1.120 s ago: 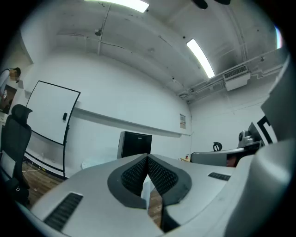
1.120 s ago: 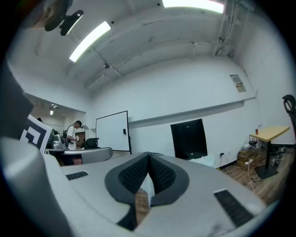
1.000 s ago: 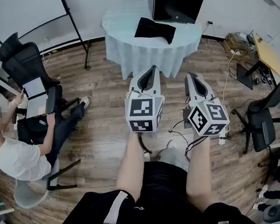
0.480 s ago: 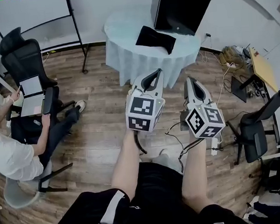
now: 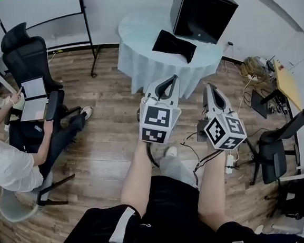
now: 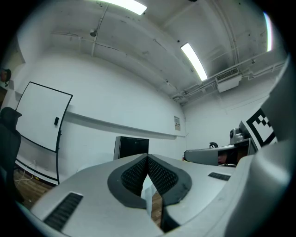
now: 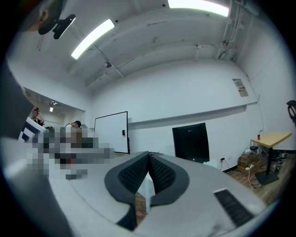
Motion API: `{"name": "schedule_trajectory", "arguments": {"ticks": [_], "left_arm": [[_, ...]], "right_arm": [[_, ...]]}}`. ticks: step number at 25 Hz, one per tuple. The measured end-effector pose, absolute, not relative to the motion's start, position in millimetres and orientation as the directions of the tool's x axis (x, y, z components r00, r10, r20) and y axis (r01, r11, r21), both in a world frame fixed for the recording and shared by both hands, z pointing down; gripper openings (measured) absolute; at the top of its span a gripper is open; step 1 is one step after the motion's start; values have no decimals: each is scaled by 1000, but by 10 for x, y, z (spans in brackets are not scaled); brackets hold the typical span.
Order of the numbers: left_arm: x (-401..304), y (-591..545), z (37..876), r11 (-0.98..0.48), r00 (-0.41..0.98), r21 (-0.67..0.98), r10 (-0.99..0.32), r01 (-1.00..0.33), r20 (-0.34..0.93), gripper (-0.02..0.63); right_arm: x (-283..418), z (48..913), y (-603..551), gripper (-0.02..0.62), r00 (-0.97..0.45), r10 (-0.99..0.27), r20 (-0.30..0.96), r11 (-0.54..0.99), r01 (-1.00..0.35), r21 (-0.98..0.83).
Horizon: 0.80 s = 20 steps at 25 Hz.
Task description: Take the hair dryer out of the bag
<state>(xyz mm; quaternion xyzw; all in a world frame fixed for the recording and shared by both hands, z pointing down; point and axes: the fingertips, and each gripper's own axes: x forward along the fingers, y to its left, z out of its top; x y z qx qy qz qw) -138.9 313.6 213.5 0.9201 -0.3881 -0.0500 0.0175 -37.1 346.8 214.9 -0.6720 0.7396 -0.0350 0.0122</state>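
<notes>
Well short of the round surface [image 5: 136, 56], left gripper [image 5: 171, 79] and right gripper [image 5: 208, 87] level, fingers pinched fully together on nothing. No hair dryer showing (presumably inside the flat black bag [image 5: 172, 39] up there). Risky: going in unopened could just shove the bag off the edge.

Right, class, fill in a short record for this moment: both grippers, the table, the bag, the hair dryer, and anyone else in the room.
left gripper: shut, empty, pointing level toward the table
right gripper: shut, empty, beside the left one
round table: pale cloth, ahead of both grippers, not yet reached
black bag: lying flat on the table, untouched
black box: on the table behind the bag
hair dryer: not visible
seated person: at left, with a laptop
</notes>
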Motion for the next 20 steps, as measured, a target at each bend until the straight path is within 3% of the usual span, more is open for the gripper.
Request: {"name": "schedule_trajectory", "arguments": {"ticks": [10,20], "left_arm": [[-1368,2795,2358,-671,667,103,-742,-735,-71,15],[-881,2218,2938,-644,658,156,-751,-749,57,15]], "right_arm": [[-419,2502,3040,5,-168,-982,92,159,-983,-96],[159,2950,2556,5,-125,-979,162,95,-979,-180]]}}
